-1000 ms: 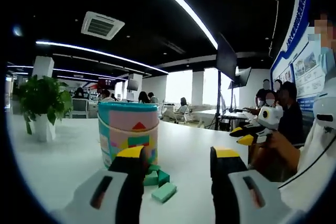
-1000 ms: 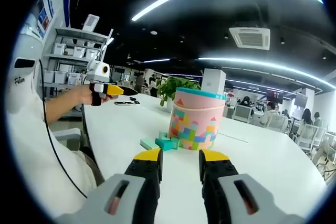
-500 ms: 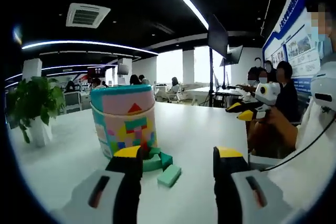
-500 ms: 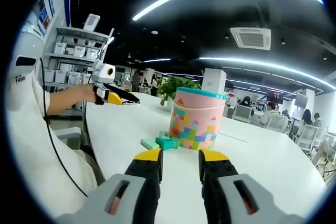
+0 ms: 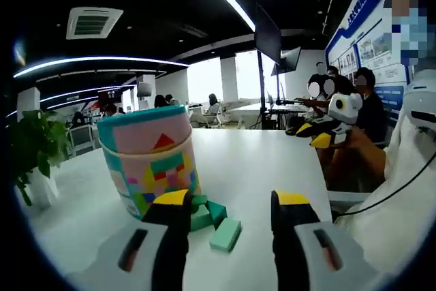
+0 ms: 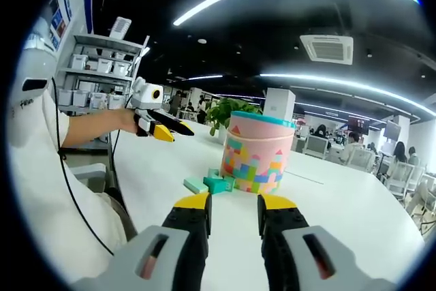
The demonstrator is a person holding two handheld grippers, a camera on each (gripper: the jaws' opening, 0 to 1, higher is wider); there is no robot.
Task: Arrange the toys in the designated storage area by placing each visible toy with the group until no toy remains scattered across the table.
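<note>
A pink and teal toy bucket (image 5: pixel 146 161) with a coloured block pattern stands on the white table (image 5: pixel 272 161). At its foot lie green blocks: a light green one (image 5: pixel 225 235) and darker ones (image 5: pixel 204 215). My left gripper (image 5: pixel 231 202) hovers just short of them, open and empty. The right gripper (image 5: pixel 319 133) is held in a hand off to the right. In the right gripper view the bucket (image 6: pixel 259 161) and the blocks (image 6: pixel 211 184) lie ahead of my right gripper (image 6: pixel 235 202), whose jaws stand a little apart with nothing between. The left gripper (image 6: pixel 167 129) comes in from the left.
A potted plant (image 5: pixel 30 148) stands on the table behind the bucket and shows as the plant (image 6: pixel 228 114) in the right gripper view. A monitor on a pole (image 5: pixel 267 35) and seated people are far back. The person's white sleeve (image 6: pixel 41 168) is at the left.
The left gripper has moved in toward the bucket and blocks, so they look nearer and lower in its view. The right gripper has stayed nearly still.
</note>
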